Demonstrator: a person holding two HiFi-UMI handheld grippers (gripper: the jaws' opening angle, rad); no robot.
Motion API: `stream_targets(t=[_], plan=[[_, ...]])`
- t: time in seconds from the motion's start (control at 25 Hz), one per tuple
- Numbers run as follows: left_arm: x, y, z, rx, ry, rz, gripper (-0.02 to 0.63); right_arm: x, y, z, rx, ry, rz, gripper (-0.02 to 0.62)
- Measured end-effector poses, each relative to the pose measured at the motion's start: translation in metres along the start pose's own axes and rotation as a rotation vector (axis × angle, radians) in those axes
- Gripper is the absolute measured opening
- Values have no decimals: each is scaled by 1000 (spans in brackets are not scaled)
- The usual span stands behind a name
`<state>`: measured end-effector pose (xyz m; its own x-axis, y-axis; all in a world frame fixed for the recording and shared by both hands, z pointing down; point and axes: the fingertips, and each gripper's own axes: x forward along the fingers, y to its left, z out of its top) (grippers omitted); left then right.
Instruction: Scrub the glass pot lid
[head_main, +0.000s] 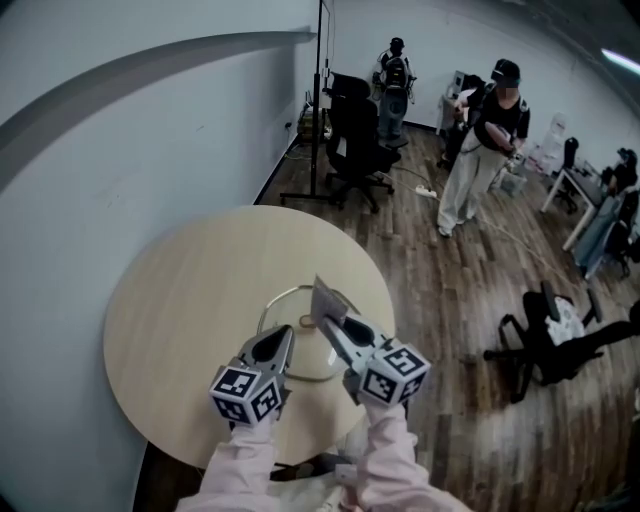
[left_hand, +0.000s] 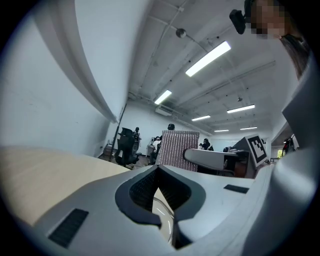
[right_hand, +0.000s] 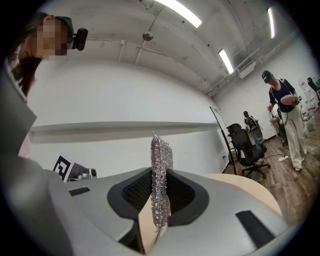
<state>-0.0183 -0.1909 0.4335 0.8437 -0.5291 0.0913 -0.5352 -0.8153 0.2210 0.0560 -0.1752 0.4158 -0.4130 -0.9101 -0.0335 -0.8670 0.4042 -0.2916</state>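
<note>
Right claw (head_main: 326, 322) pinches scrub pad (head_main: 325, 298) above glass lid (head_main: 313, 358) (left claw (head_main: 287, 334) closed, over it).

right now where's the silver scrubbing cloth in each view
Head view: the scrubbing cloth sticks up from the right claw, just below centre, over the round table.
Left gripper view: scrubbing cloth at centre, a flat ribbed rectangle beyond the jaws.
Right gripper view: scrubbing cloth at centre, edge-on, clamped between the jaws.
Shared landmark: the round table, in all three.
</note>
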Motion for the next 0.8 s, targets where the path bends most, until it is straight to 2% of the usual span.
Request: stream_targets(t=[0.24, 0.44, 0.8], plan=[[22, 12, -1, -37, 8, 45, -3, 19, -22, -1, 11, 60, 40, 84], [33, 20, -8, -60, 24, 70, -3, 32, -39, -13, 8, 133, 42, 84], [35, 31, -29, -103, 68, 105, -3, 46, -58, -30, 48, 199, 40, 84]])
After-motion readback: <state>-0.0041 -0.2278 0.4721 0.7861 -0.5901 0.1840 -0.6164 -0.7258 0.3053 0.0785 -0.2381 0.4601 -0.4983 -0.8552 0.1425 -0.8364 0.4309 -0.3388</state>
